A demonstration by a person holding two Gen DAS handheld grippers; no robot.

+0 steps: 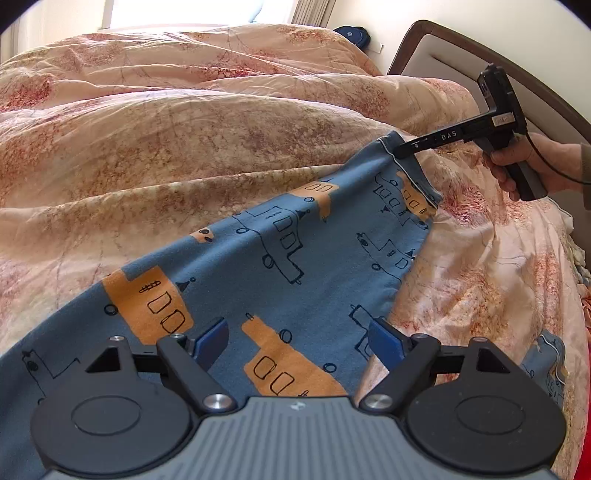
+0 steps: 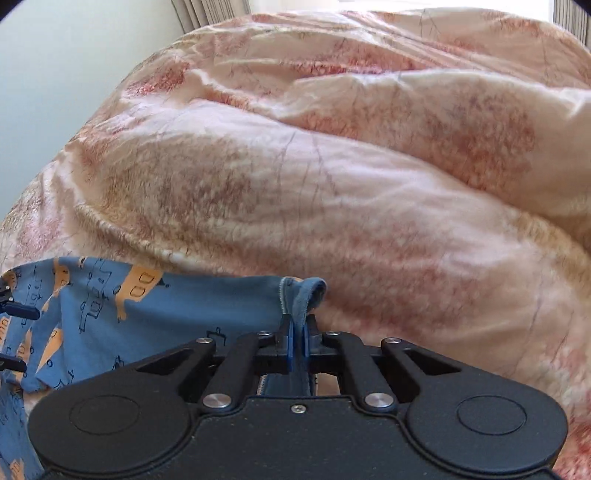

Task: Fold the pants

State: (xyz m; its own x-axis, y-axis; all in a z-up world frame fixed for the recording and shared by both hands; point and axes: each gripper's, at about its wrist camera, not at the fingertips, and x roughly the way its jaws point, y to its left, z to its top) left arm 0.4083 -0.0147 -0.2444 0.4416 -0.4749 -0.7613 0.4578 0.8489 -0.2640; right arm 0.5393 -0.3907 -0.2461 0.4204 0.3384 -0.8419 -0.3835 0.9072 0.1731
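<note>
Blue pants [image 1: 258, 258] lie on our lumpy quilt [image 1: 184, 129]; our right gripper [image 2: 297, 338] pinches their hem, our left gripper [image 1: 295, 341] gapes wide.

This is a bedroom in a home: a bed fills nearly both views, heaped with a rumpled peach duvet [image 1: 192, 122] printed with reddish, branch-like blooms, and behind it stands a padded headboard [image 1: 454, 62] with a dark wooden rim. Daylight floods through a window [image 1: 199, 13] hung with pleated curtains [image 2: 207, 14] (striped, pale beige), against plain light walls [image 2: 59, 74]. A dark blue item [image 1: 351, 35] sits by the wall past the bed, possibly a bag or cap, too small to tell.
</note>
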